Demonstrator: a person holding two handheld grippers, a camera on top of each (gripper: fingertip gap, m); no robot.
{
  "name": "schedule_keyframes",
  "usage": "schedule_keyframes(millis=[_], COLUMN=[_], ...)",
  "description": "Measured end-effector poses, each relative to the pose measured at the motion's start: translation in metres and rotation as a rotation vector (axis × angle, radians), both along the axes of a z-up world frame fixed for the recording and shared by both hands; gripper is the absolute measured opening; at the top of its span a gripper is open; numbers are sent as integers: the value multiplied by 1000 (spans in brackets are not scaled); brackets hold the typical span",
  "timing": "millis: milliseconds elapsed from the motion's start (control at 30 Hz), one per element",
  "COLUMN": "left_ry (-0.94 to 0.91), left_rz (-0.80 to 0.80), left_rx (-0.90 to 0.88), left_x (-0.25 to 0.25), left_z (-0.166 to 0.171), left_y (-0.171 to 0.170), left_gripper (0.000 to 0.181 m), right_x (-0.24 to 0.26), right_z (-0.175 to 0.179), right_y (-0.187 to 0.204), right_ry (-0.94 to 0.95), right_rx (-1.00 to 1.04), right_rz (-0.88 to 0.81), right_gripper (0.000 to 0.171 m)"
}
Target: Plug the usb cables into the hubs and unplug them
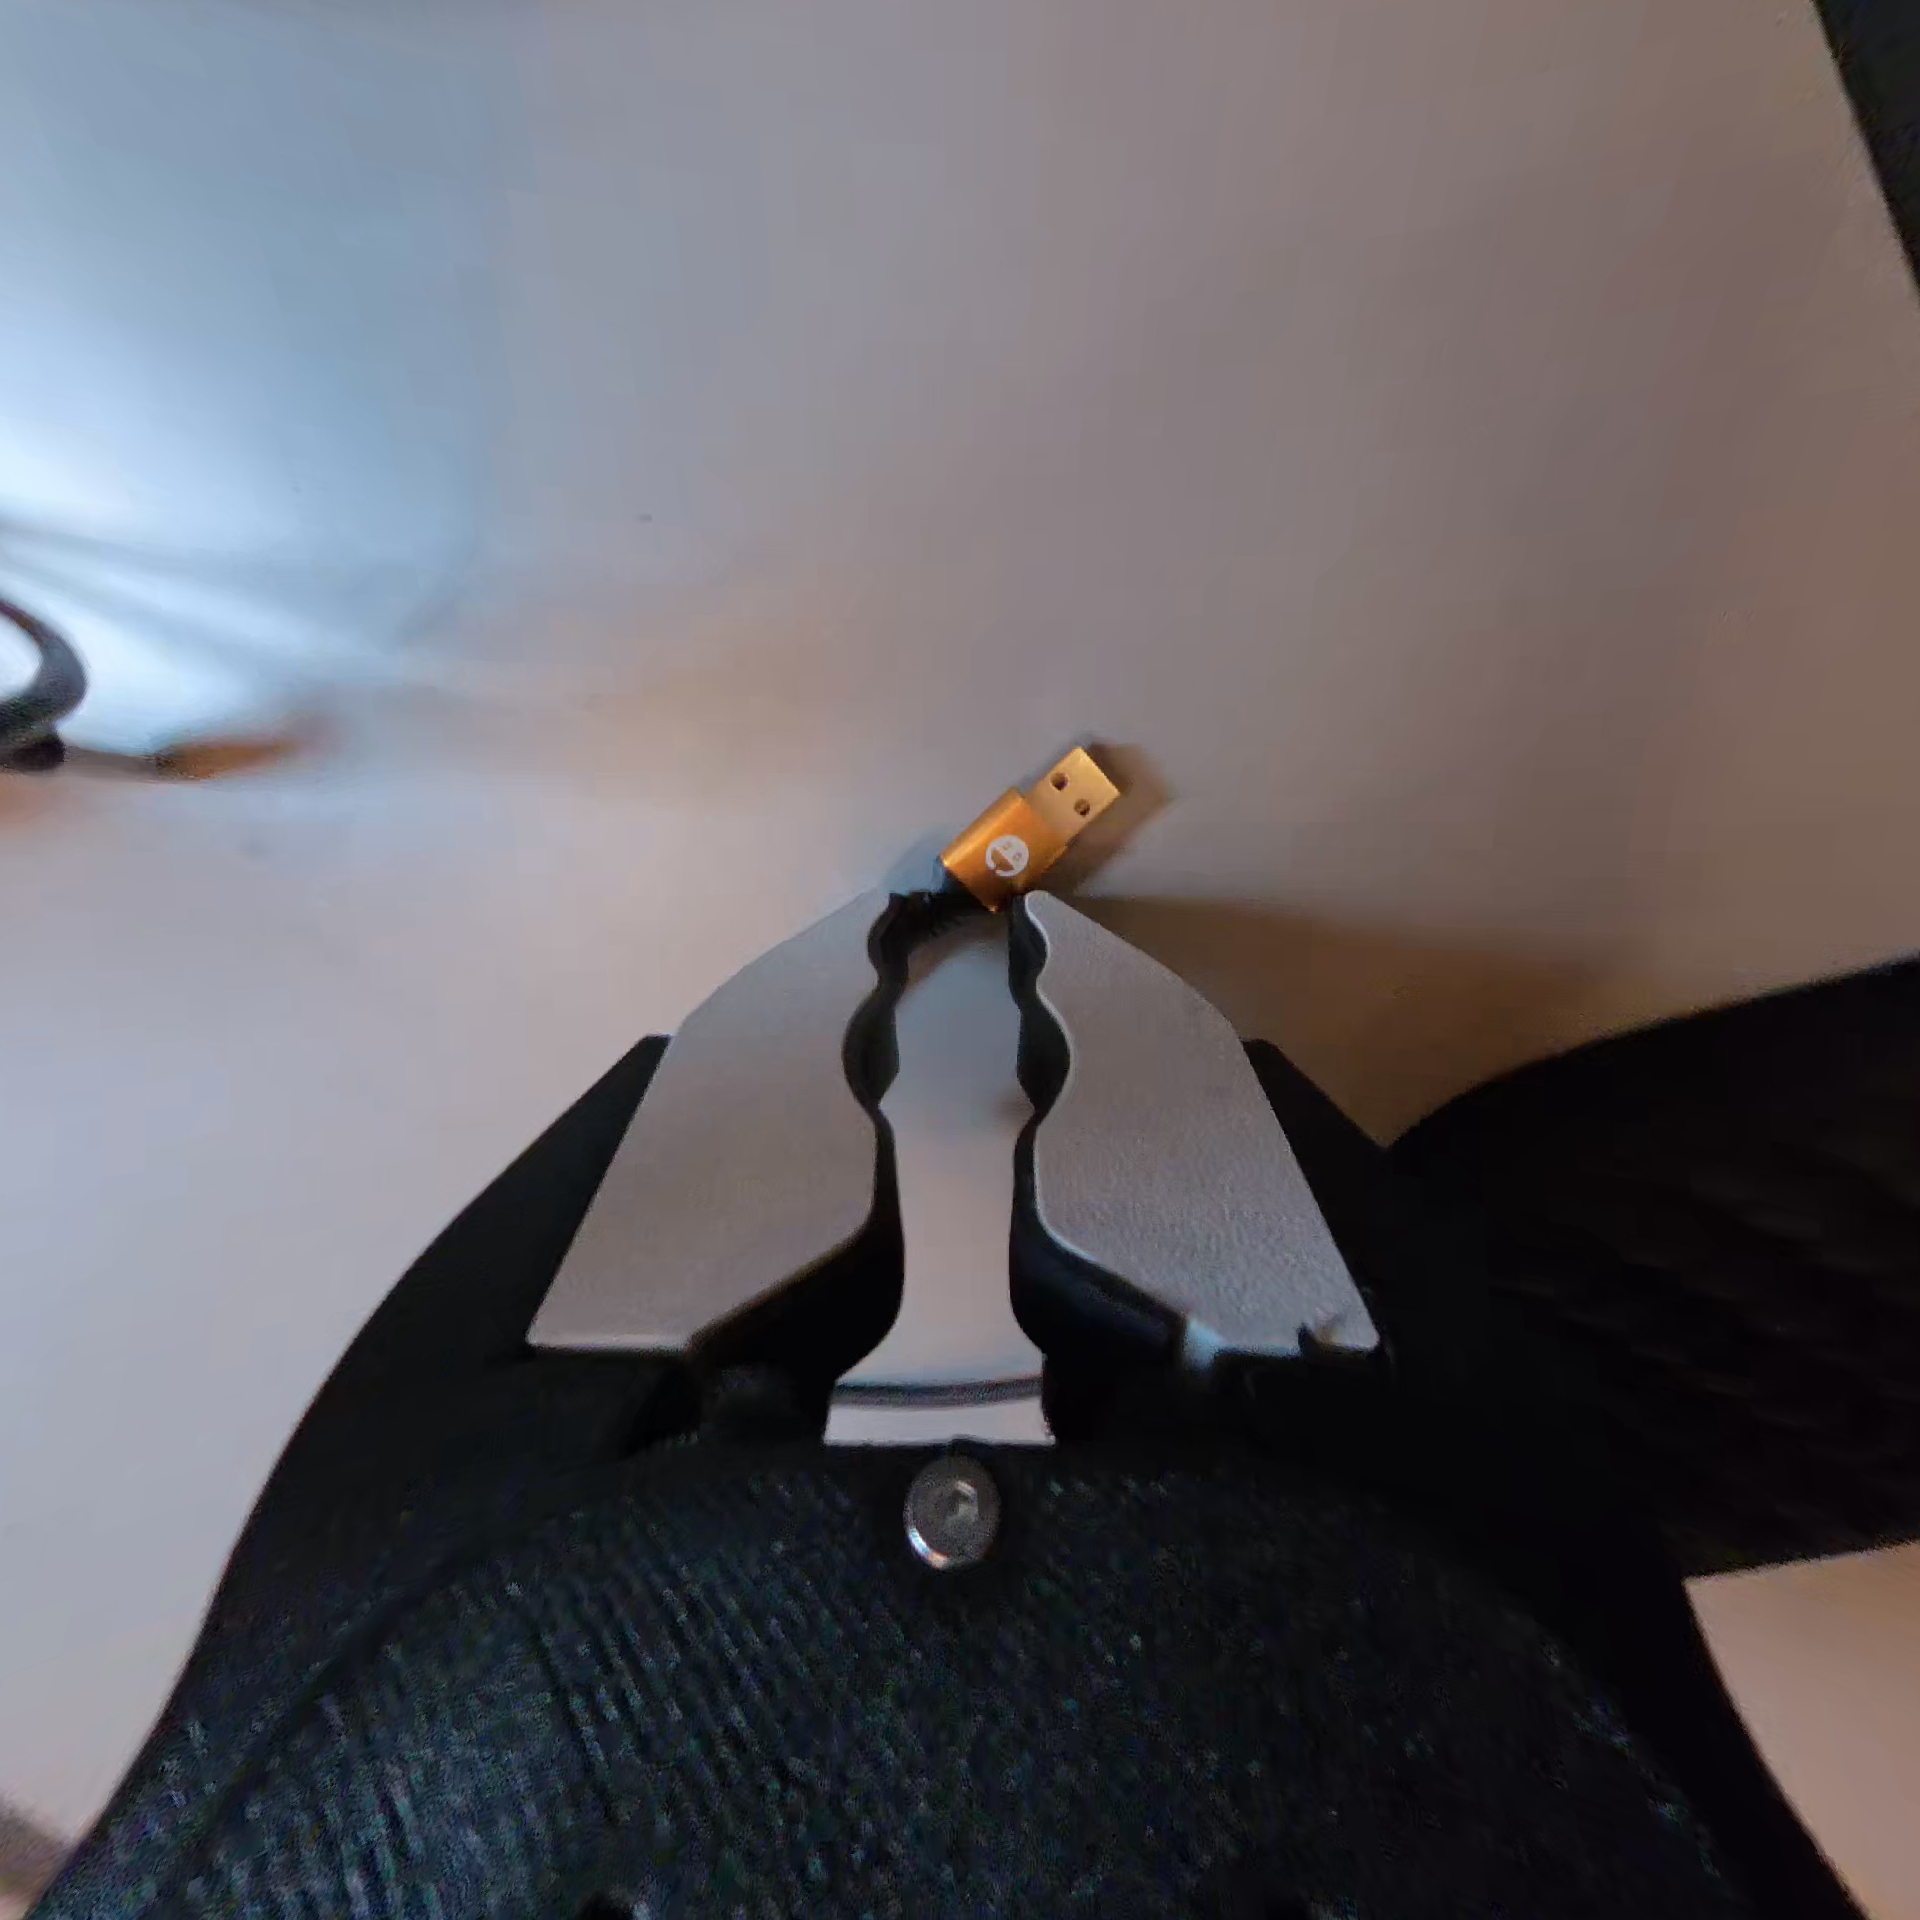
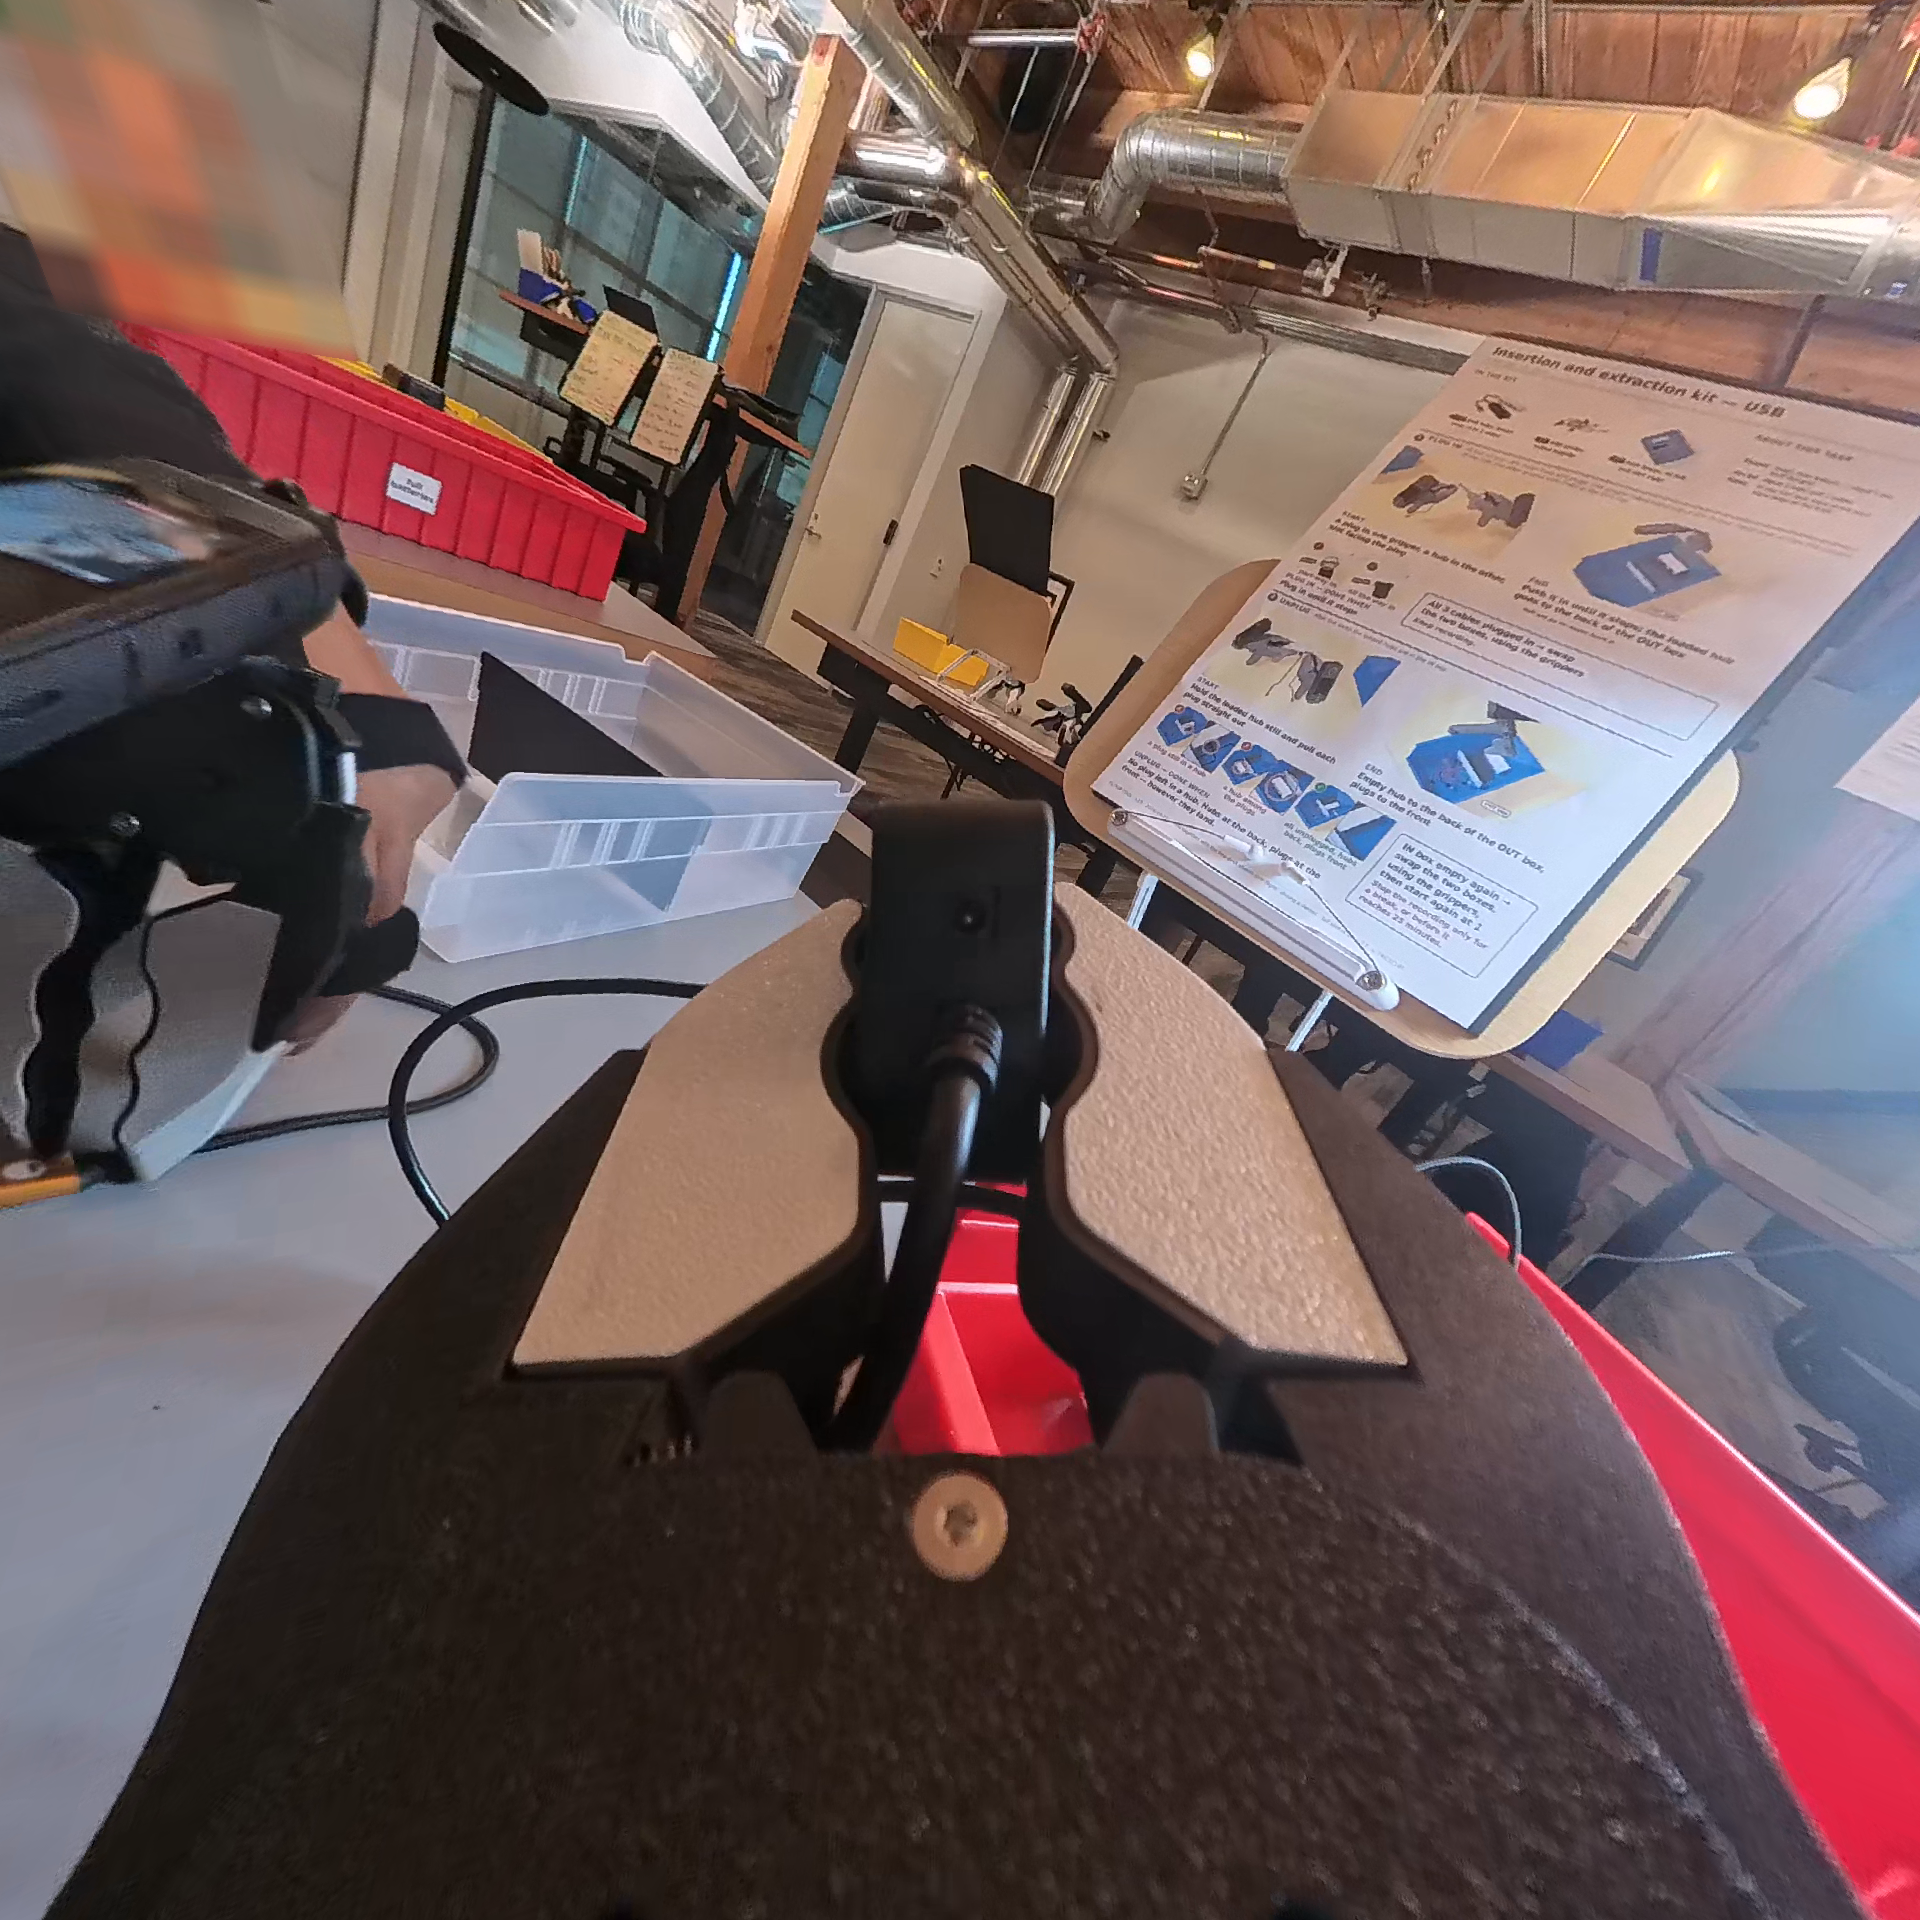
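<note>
A: Right hand-held gripper is clamping the black hub, held up above the red bin. Hub's own black lead is dropping back between the fingers. Ports aren't facing this camera, so I can't tell which are free.

B: And the left?

A: Left hand-held gripper is sitting low on the counter, tips closing on the strain relief right behind the gold USB plug. Plug is lying flat on the counter, metal end pointing away and to the right. Whether it's actually pinching yet, I'd say just barely.

B: Grip's too far back, looks like.

A: Agreed. I'm reckoning a pinch on the gold shell itself is better, so the plug isn't swivelling on the cable when pushed. Then lifting, squaring the metal tongue to a port, pushing straight in while the right keeps the hub still.

B: Anything further out?

A: Black cable is looping across the counter between the two; likely to drag. Clear plastic tray is beyond it, instruction board off to the right.
</note>
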State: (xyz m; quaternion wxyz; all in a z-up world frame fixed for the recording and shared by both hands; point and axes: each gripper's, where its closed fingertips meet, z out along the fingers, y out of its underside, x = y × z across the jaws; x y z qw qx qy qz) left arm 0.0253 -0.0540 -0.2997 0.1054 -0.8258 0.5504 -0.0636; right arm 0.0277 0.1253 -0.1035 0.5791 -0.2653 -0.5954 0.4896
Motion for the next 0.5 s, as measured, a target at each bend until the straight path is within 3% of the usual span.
schedule_keyframes(millis=[167, 233, 500], left_ry=[-346, -491, -565], left_rz=[492, 617, 695], left_rx=[-19, 13, 182], left_x=[-5, -9, -25], left_z=[3, 9, 23], left_y=[29, 39, 48], left_gripper=[8, 8, 8], right_x=[1, 2, 0], right_z=[2, 2, 1], right_y=[3, 5, 7], right_ry=[7, 10, 7], right_rx=[-5, -9, -7], right_rz=[-9, -15, -22], right_gripper=[28, 28, 28])
